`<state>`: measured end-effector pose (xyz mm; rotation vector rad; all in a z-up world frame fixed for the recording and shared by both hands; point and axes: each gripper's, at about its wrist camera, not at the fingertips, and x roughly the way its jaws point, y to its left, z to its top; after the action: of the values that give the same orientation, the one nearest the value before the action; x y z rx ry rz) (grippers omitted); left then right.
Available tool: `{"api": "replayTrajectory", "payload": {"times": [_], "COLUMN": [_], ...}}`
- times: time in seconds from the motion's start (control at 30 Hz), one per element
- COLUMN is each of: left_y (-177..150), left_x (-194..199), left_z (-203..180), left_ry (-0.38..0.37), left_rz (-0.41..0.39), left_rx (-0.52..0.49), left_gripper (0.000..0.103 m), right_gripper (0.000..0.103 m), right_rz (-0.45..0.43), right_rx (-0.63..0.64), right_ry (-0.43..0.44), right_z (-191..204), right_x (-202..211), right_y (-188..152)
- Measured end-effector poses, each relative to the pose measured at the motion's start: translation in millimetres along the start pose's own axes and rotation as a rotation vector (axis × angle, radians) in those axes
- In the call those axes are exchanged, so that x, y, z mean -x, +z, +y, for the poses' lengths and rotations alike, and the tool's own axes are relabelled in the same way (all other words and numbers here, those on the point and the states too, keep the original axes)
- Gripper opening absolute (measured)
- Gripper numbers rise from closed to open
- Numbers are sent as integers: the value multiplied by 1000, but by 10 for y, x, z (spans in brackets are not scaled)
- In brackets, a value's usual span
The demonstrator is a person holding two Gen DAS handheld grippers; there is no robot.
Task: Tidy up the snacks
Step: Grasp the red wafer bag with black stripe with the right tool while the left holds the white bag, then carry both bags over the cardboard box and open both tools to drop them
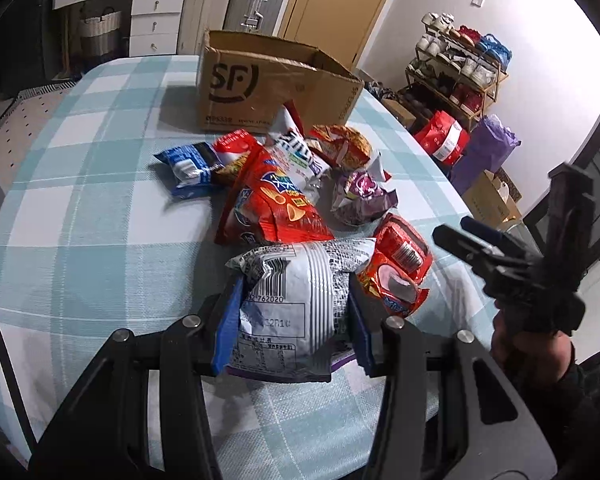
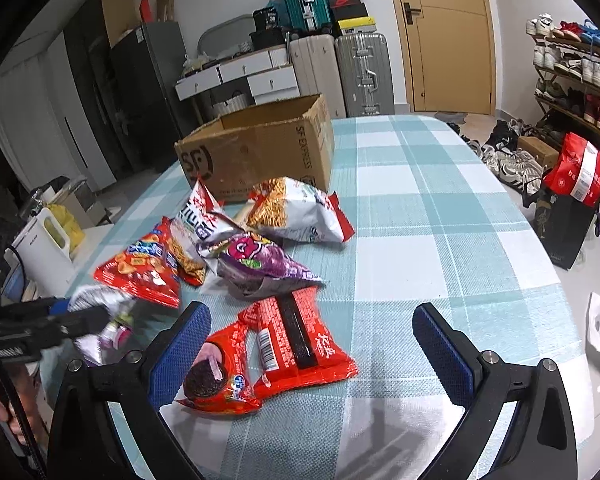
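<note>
Nearest the left wrist camera, the left gripper (image 1: 292, 320) is clamped on a silver snack bag (image 1: 296, 300), which should stay pinched as it is carried over the snack pile (image 1: 284, 184) to the open cardboard box (image 1: 276, 84) at twelve o'clock on the table (image 1: 80, 200). The right gripper (image 2: 312, 344), fingers wide apart, hovers around the red cookie pack (image 2: 276, 344), which lies flat and looks ready for the next grasp.

Glossy foil snack bag (image 1: 288, 304), matt cardboard box (image 1: 268, 88), woven checked tablecloth (image 1: 100, 200)

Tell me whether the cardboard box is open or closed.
Open. The cardboard box stands upright on the table with its top flaps raised and its inside walls showing; whether anything is inside cannot be told.
</note>
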<state>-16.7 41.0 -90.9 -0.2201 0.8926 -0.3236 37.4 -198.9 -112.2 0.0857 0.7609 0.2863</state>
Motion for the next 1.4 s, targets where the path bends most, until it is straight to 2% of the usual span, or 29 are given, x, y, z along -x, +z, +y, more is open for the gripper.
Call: {"api": "replayTrajectory", "payload": {"times": [0.47,0.83,1.0,1.1,1.17,1.27,1.4], "left_y": [51,48,61,64,74,101,140], "left_x": [578,641,625,619,600,588,548], "left_z": [172,220,214,216,220,236,231], "left_ry": [18,37,39,41,45,47,47], "left_rz": [-81,-77,-73,-72,-70,-69,-67], "left_rx": [23,38,37,39,41,47,44], "left_gripper": [44,44,44,44,44,44,44], "right_gripper": [103,101,86,68,45,44,43], "right_rz": [76,120,145,150,148,146,147], "right_rx": [32,50,60,85,113,162,133], "right_ry": [4,-8,-11,-18,8,7,36], "right_z": [25,19,21,57,104,180,129], "right_x": [-291,-467,-536,-568,-565,-577,-573], "right_y": [-37,-73,-90,-106,-121,-139,-125]}}
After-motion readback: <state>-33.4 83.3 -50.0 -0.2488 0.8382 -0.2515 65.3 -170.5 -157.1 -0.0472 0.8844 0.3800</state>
